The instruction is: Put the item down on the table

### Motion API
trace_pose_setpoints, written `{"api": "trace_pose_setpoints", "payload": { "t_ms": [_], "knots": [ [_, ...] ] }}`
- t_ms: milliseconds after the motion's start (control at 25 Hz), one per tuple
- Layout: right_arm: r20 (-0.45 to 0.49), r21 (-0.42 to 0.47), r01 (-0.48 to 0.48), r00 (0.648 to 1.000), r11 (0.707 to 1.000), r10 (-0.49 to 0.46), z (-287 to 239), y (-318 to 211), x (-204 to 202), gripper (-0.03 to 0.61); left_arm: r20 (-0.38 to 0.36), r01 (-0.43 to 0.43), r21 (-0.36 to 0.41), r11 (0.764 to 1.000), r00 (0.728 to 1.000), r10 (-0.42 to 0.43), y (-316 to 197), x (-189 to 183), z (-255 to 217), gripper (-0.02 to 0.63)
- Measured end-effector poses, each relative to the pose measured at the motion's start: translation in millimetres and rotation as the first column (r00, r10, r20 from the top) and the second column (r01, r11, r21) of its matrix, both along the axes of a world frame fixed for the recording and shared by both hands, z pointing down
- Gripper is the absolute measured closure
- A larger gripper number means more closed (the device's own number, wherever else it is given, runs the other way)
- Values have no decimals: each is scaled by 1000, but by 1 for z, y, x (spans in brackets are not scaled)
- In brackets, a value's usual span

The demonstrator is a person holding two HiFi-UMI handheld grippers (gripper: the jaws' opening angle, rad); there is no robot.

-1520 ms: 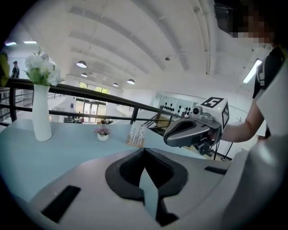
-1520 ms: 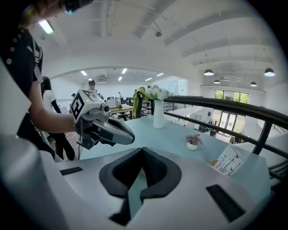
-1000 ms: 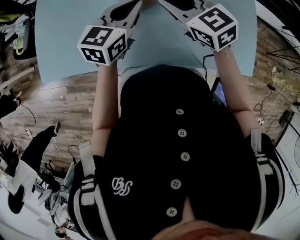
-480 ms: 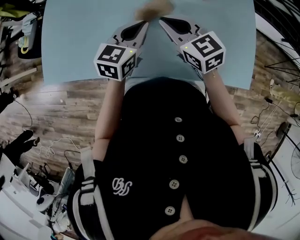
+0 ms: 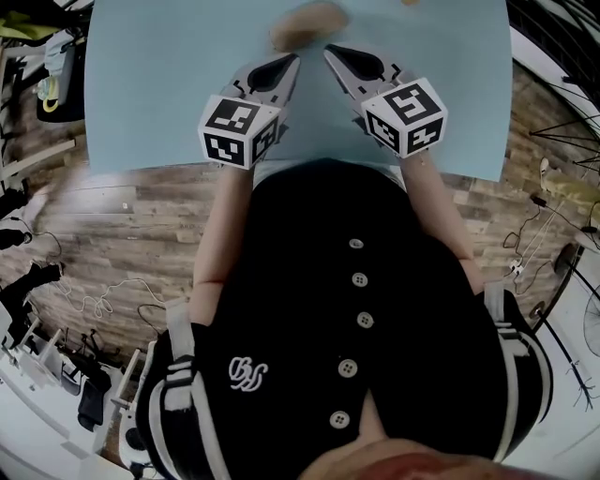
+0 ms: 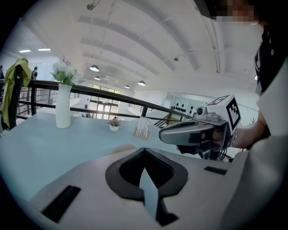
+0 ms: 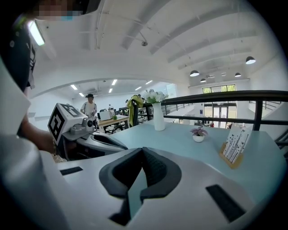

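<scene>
Pale blue table [image 5: 141, 94] fills the upper part of head view, and the tan item [image 5: 307, 22] is found lying on it, blurred and free of both grippers. Just on the near side of the item the left gripper [image 5: 289, 62] and the right gripper [image 5: 334, 52] are held, tips angled toward it and toward each other, with bare table left between tips and item. Both pairs of jaws are closed on nothing: in each gripper view the dark pads are seen meeting at the tip.

Compared with a second ago, the grippers are shown drawn back toward the person's body, and the item, then barely in view at the top edge, is now seen resting unheld. The put-down is therefore judged done, with only withdrawal left.

Beyond the item, and well apart from it, a white vase [image 6: 63, 108] of flowers, a small potted plant [image 6: 114, 126] and a card stand [image 6: 144, 128] are set toward a black railing [image 6: 112, 96]. Farther out from the item, a wooden floor [image 5: 122, 211] strewn with cables is seen, and a bright hall where a person [image 7: 90, 108] stands by desks.
</scene>
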State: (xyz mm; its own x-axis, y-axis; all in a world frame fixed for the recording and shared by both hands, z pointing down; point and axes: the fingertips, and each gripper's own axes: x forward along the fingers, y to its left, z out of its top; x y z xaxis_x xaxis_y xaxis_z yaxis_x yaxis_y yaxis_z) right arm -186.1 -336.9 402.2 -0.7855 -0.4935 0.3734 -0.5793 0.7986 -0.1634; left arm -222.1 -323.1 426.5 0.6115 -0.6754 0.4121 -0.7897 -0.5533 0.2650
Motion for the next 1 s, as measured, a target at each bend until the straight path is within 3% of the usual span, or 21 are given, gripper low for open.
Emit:
{"api": "trace_pose_setpoints", "payload": {
  "t_ms": [1000],
  "knots": [
    [-11, -33, -3, 1000, 999, 2, 11, 6, 2, 566, 7, -33, -11, 999, 999, 33, 0, 7, 6, 604]
  ]
}}
